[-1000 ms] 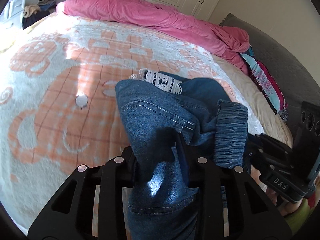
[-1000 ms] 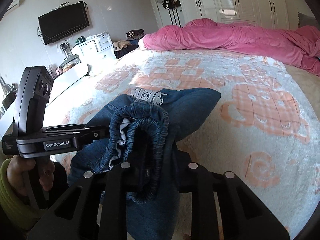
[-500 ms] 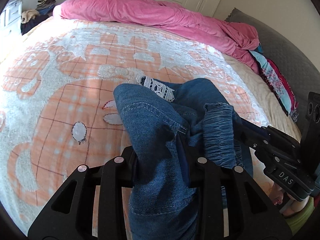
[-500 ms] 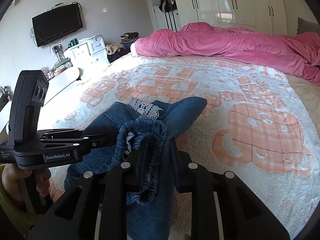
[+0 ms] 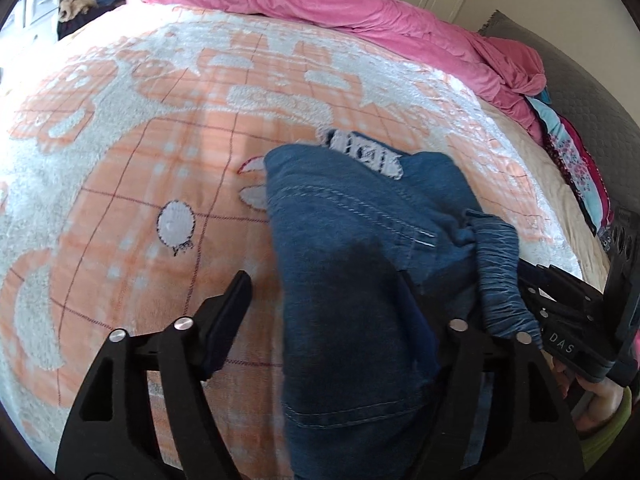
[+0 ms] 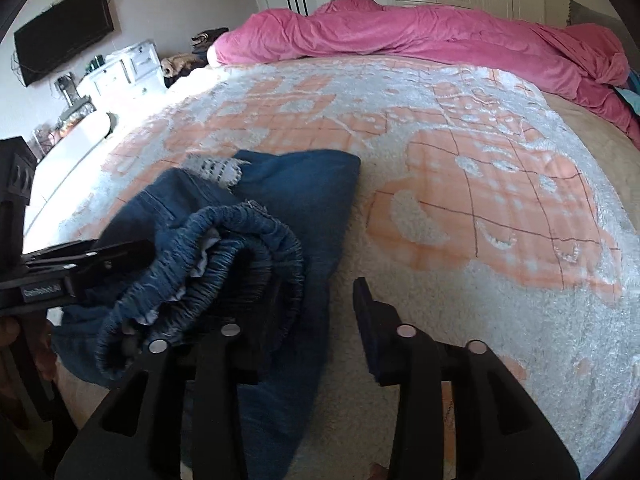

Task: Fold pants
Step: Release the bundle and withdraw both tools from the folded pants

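The blue denim pants (image 5: pixel 360 248) lie bunched on the orange-and-white bedspread (image 5: pixel 140 160), with a white lace trim (image 5: pixel 364 152) at their far end. My left gripper (image 5: pixel 324 300) is open, its jaws wide apart; the denim drapes over its right finger (image 5: pixel 412 312). In the right wrist view the pants (image 6: pixel 296 192) lie left of centre with the elastic waistband (image 6: pixel 224 248) curled up. My right gripper (image 6: pixel 316 312) is open; the waistband rests on its left finger (image 6: pixel 256 332). Each gripper appears at the edge of the other's view.
A pink duvet (image 5: pixel 340 4) is heaped along the far side of the bed. Patterned clothes (image 5: pixel 576 160) lie by a grey headboard at the right. A white dresser (image 6: pixel 120 72) and a wall TV (image 6: pixel 64 36) stand beyond the bed's left side.
Both grippers were shut on the denim; both have opened and let it go. The pants have settled lower onto the bedspread.
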A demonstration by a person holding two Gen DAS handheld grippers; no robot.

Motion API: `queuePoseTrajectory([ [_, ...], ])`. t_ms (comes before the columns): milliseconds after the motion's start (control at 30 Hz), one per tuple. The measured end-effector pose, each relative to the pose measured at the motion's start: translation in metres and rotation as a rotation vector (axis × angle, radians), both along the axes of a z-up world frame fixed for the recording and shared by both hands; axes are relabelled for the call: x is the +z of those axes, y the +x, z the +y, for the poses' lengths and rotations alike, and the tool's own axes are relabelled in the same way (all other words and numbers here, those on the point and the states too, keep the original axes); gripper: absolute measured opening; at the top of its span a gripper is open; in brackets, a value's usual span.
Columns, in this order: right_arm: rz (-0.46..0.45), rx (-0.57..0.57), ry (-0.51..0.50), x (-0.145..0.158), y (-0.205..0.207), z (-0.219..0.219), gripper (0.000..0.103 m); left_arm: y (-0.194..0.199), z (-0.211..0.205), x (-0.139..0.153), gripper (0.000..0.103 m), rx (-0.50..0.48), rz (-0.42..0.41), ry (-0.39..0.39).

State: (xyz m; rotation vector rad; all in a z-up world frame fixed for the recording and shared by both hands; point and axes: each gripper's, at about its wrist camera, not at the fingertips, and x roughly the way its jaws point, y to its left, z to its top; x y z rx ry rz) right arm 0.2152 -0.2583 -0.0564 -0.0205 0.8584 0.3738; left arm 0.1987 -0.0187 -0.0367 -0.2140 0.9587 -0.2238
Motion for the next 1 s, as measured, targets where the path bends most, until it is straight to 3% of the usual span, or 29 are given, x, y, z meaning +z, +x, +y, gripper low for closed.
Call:
queuePoseTrajectory([
  [233, 0.010, -0.015, 0.000, -0.004, 0.003, -0.002, 0.043, -0.002, 0.001, -0.003, 0.071, 0.006, -0.012, 0.011],
  [333, 0.008, -0.026, 0.008, -0.001, 0.003, -0.005, 0.049, -0.007, 0.003, 0.001, 0.083, 0.013, -0.025, 0.016],
  [433, -0.018, -0.033, 0.003, 0.004, -0.001, -0.007, 0.059, -0.012, 0.006, 0.004, 0.084, 0.018, -0.035, 0.003],
  [567, -0.038, -0.039, 0.030, 0.011, -0.008, -0.013, 0.060, -0.017, 0.007, 0.010, 0.087, 0.022, -0.050, -0.006],
  [667, -0.062, -0.044, 0.030, 0.018, -0.014, -0.016, 0.079, -0.021, 0.006, 0.019, 0.091, 0.023, -0.077, -0.001],
  [867, -0.095, -0.068, 0.045, 0.035, -0.022, -0.023, 0.080, -0.030, 0.006, 0.035, 0.093, 0.033, -0.115, 0.004],
  [933, -0.111, -0.072, 0.064, 0.043, -0.027, -0.025, 0.086, -0.034, 0.007, 0.041, 0.093, 0.038, -0.130, 0.006],
  [967, -0.122, -0.077, 0.071, 0.046, -0.029, -0.026, 0.094, -0.037, 0.007, 0.044, 0.093, 0.039, -0.138, 0.011],
  [1000, -0.135, -0.076, 0.078, 0.051, -0.033, -0.026, 0.094, -0.039, 0.007, 0.047, 0.093, 0.041, -0.142, 0.018],
])
